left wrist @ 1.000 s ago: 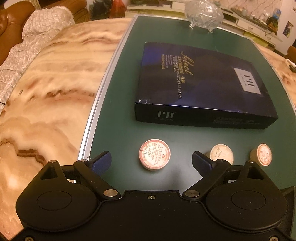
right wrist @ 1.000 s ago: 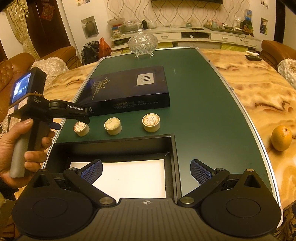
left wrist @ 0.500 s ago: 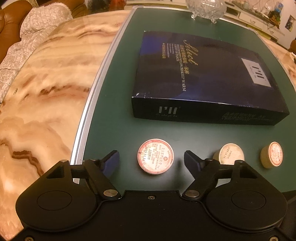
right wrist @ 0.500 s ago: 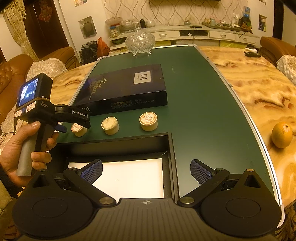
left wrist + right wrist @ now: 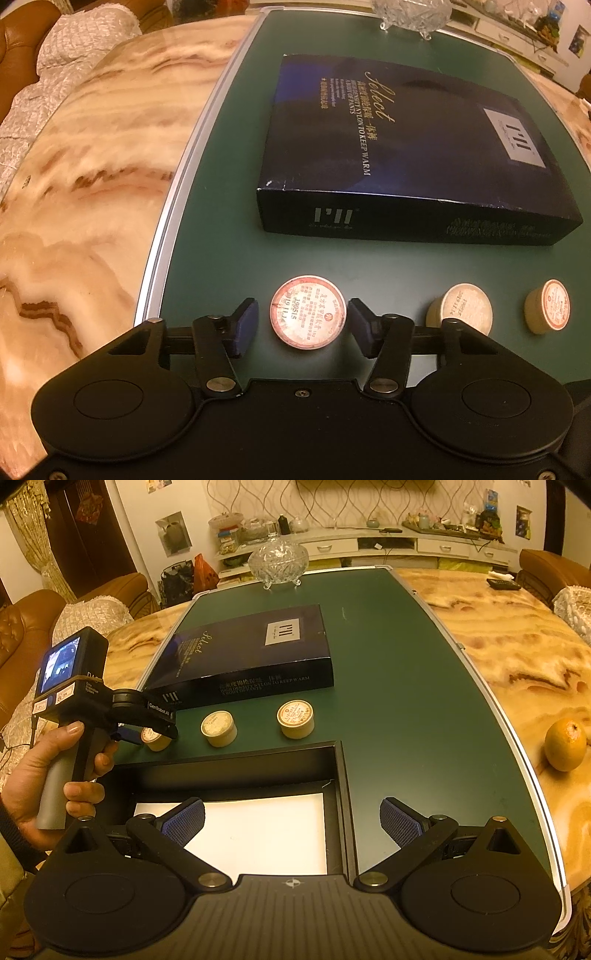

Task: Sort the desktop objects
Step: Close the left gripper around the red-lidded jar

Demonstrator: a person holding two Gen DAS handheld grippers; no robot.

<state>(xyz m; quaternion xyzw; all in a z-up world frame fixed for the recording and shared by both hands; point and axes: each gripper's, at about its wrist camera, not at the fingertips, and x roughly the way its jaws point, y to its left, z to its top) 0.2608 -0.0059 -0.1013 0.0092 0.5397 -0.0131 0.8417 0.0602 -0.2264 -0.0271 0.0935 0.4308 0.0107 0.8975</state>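
Three small round tins stand in a row on the green mat. In the left wrist view the left tin (image 5: 308, 312), with a red-printed lid, sits between the fingers of my left gripper (image 5: 303, 325); the jaws are narrowed around it with small gaps on both sides. The middle tin (image 5: 461, 308) and right tin (image 5: 546, 310) stand apart. In the right wrist view the left gripper (image 5: 147, 733) covers the left tin (image 5: 157, 738); the others (image 5: 218, 728) (image 5: 295, 718) stand free. My right gripper (image 5: 291, 821) is open and empty above the black open box (image 5: 341, 775).
A dark blue flat carton (image 5: 406, 155) lies behind the tins. A crystal bowl (image 5: 277, 559) stands at the mat's far end. An orange (image 5: 565, 744) lies on the marble table at right. The mat's metal edge (image 5: 177, 206) runs along the left.
My left gripper has moved forward around the left tin and its jaws have narrowed toward it. The right gripper has stayed open over the box.
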